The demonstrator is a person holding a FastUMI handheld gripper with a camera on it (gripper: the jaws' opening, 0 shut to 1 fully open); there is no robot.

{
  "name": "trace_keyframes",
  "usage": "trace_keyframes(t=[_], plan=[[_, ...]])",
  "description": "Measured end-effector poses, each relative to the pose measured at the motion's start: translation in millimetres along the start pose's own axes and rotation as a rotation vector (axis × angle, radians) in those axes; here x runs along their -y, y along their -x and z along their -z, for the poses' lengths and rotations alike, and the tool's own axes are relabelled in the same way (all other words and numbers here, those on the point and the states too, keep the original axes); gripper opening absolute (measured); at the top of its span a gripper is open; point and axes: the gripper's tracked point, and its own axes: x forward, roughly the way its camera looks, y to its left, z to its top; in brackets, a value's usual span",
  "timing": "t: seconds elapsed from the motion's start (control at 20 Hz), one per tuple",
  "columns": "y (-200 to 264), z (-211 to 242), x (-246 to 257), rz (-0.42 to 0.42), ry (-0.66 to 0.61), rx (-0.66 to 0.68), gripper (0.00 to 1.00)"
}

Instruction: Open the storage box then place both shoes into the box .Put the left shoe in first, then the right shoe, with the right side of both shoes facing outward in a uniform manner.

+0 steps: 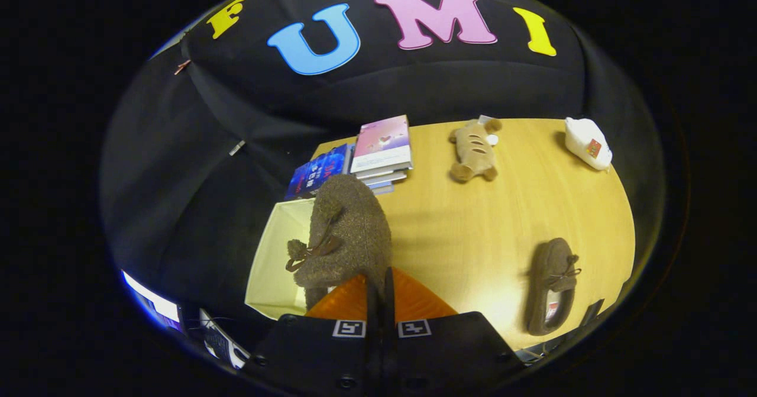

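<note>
In the gripper view, the gripper (pixel 378 302) was seen with its fingers drawn almost together, pinched on the heel edge of a brown fuzzy shoe (pixel 346 231), which was held up just ahead of them. The held shoe hung over the open storage box (pixel 269 267), a pale fabric box whose inner wall was seen beside and below the shoe. An orange sheet (pixel 414 302) showed just behind the fingers; what it was could not be told.

The second shoe (pixel 553 284) was left lying on the wooden table (pixel 473 225), well apart from the box, with its opening turned up. Beyond the box a stack of books (pixel 378 154) was seen, and farther off a plush toy (pixel 473 148) and a white object (pixel 585 142).

The shoe was judged soft, light and pliable, with a fleecy surface unlikely to slip but likely to sag and swing from a pinch. A hold at the firmer heel rim or along the collar was judged best. The small bow on the upper was judged too flimsy to be gripped. The fabric box was judged light enough to be shifted if knocked.
</note>
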Motion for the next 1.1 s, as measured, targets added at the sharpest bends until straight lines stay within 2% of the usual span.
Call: trace_keyframes(t=[0.3,0.6,1.1], plan=[[-31.5,6.6,-82.4,-0.078,-0.083,-0.068,0.05],[-82.6,42.4,-123.0,-0.048,-0.129,-0.167,0.05],[-149.7,60.8,-129.9,0.052,-0.208,-0.211,0.05]])
